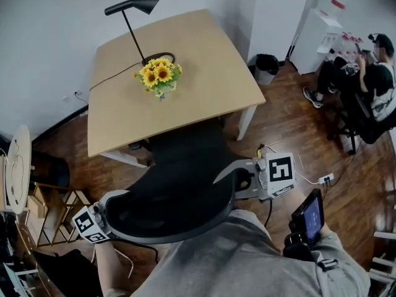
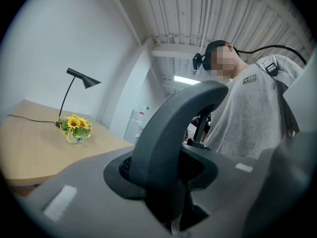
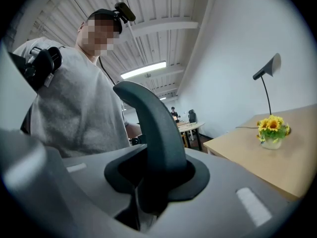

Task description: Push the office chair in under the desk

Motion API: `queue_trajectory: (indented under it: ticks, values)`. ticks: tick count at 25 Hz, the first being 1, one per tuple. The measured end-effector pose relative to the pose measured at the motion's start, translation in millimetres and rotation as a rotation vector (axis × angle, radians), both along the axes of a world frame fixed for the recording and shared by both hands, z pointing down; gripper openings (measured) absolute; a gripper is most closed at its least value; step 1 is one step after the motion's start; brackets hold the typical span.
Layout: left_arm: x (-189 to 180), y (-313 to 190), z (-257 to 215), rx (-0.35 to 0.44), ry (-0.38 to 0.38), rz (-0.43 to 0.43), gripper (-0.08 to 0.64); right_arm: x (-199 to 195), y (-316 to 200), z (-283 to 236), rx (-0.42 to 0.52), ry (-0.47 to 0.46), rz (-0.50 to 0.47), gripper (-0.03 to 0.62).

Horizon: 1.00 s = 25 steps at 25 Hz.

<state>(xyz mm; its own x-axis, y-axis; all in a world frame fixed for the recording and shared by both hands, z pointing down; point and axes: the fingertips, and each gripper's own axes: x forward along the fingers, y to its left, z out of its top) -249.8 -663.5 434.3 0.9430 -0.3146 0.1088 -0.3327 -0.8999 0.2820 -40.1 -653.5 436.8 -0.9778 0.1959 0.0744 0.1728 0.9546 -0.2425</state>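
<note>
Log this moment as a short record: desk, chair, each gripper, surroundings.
desk: light wood; bears a black lamp and sunflowers
office chair: black, backrest toward the person, up against the desk's near edge; seat hidden by the backrest
left gripper: shut on the office chair's left rim
right gripper: shut on the office chair's right rim
surroundings: dark wood floor; black bin beyond the desk; seated person at far right
</note>
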Motion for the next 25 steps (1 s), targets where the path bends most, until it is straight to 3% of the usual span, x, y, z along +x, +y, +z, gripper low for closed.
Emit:
queue_trajectory:
  ticks: [15, 25]
  values:
    - [-4, -74, -2, -0.040, 0.013, 0.062, 0.147, -7, -78, 5, -0.043, 0.059, 0.015, 0.109]
    - [-7, -114, -2, -0.016, 0.022, 0.084, 0.140, -11, -119, 5, -0.063, 0.071, 0.051, 0.110]
